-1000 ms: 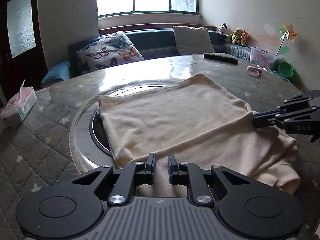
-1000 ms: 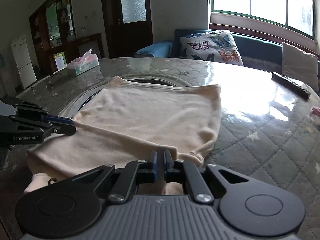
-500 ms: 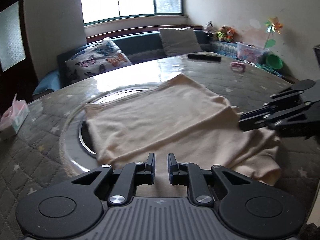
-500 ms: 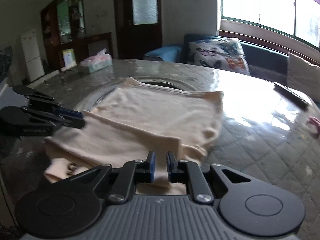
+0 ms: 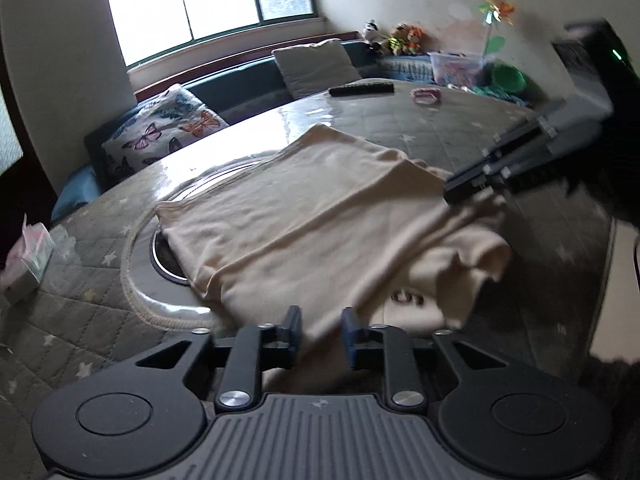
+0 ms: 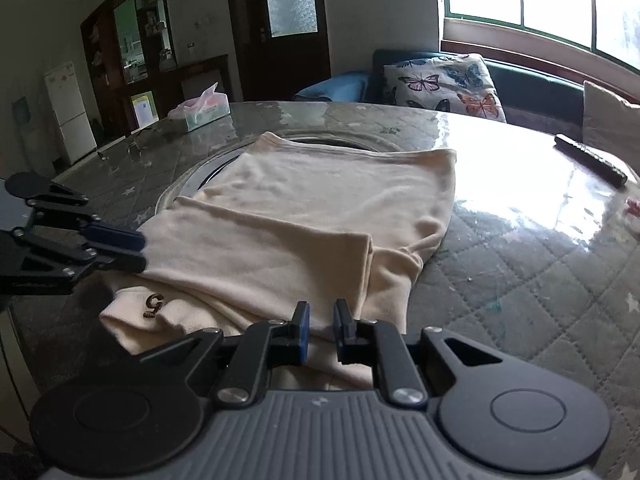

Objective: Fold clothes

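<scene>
A cream garment (image 5: 320, 216) lies on the round table (image 5: 72, 320), its near part folded over itself, with a small dark "5" mark (image 6: 154, 304) on the lower layer. My left gripper (image 5: 320, 322) sits at the near hem. Its jaws are opening, and cloth shows loose in the gap between them. From the right wrist view, the left gripper (image 6: 142, 250) is at the left edge of the garment (image 6: 328, 200). My right gripper (image 6: 321, 322) stands slightly open over the folded edge, with cloth lying under the gap. Seen from the left wrist, the right gripper (image 5: 448, 192) is blurred at the garment's right side.
A tissue box (image 6: 200, 110) stands at the table's far left and a black remote (image 6: 590, 160) at the far right. A small pink item (image 5: 426, 96) lies near the remote (image 5: 362, 89). A glass turntable ring (image 5: 140, 280) lies under the garment. The table edge is close behind both grippers.
The left jaws have widened from nearly shut. The right jaws have parted a little off the cloth. Both grippers drew back slightly, and the folded layer now lies flat.
</scene>
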